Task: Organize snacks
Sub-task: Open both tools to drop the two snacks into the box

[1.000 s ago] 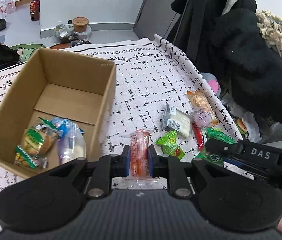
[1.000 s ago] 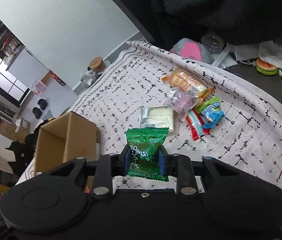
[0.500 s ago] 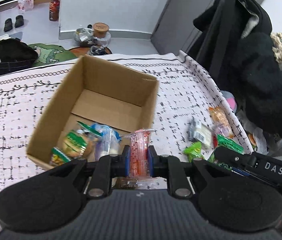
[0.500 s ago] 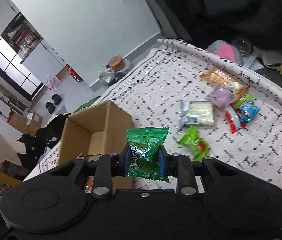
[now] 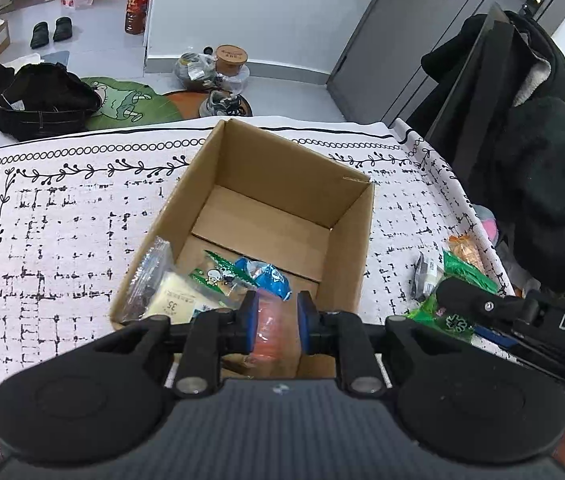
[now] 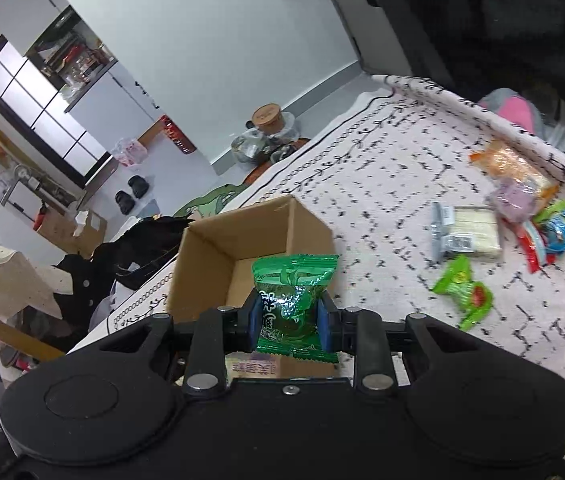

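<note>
Snacks: orange pkt [image 5: 269, 330] sits loose btwn my left gripper's [image 5: 273, 322] pads, jaws just easing apart over the box [image 5: 356, 240] near end. Right gripper [image 6: 287, 322] pinches green pkt [image 6: 292, 300] mid-body beside box. Both light, crinkly, slippery; hold at middle.

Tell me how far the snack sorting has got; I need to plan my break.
Done: several packets already lie in the cardboard box. In hand: the left gripper has jaws that have just been opening, the orange packet loose between them above the box; the right gripper is shut on a green packet near the box. Left: about six snacks on the tablecloth.
</note>
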